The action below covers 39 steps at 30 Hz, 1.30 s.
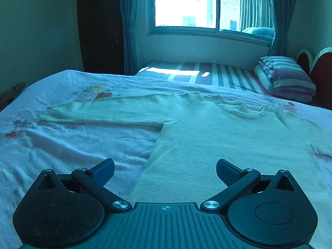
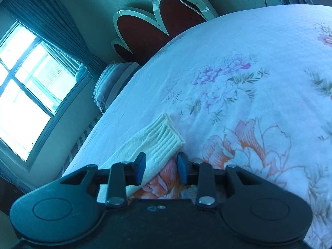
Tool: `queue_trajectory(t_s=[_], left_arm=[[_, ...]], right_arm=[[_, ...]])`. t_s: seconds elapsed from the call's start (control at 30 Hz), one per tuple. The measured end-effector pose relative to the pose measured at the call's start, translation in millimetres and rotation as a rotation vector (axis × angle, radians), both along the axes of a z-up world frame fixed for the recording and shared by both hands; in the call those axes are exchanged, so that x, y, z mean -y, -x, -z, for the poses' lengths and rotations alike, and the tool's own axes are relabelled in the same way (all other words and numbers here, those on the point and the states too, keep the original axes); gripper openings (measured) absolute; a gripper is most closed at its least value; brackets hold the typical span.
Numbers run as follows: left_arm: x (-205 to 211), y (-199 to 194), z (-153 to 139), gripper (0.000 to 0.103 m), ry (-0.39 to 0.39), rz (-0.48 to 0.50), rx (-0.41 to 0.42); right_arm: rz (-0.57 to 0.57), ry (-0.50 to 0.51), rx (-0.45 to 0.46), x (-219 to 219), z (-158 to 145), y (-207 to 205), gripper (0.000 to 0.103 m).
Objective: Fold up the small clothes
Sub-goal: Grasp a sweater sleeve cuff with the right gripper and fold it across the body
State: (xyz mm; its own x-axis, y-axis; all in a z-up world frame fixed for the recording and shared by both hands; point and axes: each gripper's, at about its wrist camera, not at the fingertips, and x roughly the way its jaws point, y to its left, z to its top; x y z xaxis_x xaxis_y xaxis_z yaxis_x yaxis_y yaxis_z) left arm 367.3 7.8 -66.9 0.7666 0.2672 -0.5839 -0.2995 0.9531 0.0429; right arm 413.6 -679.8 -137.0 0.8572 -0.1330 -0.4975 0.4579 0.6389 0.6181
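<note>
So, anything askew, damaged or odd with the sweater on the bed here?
Nothing stands out. The cream sweater lies flat on the floral bedspread, sleeve stretched out sideways, no damage visible. The bedspread is only lightly wrinkled.

Soft knit on quilted cotton, under matt black plastic.

The sweater (image 1: 217,137) is fuzzy cream knit, ribbed at its cuff (image 2: 164,139); the bedspread (image 1: 68,145) looks like textured, printed cloth. Both tongs, left tongs (image 1: 165,171) and right tongs (image 2: 161,169), are matt black plastic with shiny metal pivots and blue, possibly rubbery, pads (image 2: 140,168). The headboard (image 2: 145,31) seems glossy.
</note>
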Motion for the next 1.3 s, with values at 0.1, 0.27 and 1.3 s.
queue_trajectory(t_s=[0.1,0.27,1.3], left_arm=[[1,-4,2,0.103,-0.009,0.0,-0.006],[-10,-6,1,0.103,0.003,-0.016,-0.025],[-240,31,34,0.103,0.029,-0.099,-0.106]], right_arm=[[-0.01,-0.012,0.015,0,1,-11,0.027],[-0.028,0.028,-0.029,-5,-3,-28,0.006],[-0.795,0.347,-0.095,-561,-49,-145,0.006]])
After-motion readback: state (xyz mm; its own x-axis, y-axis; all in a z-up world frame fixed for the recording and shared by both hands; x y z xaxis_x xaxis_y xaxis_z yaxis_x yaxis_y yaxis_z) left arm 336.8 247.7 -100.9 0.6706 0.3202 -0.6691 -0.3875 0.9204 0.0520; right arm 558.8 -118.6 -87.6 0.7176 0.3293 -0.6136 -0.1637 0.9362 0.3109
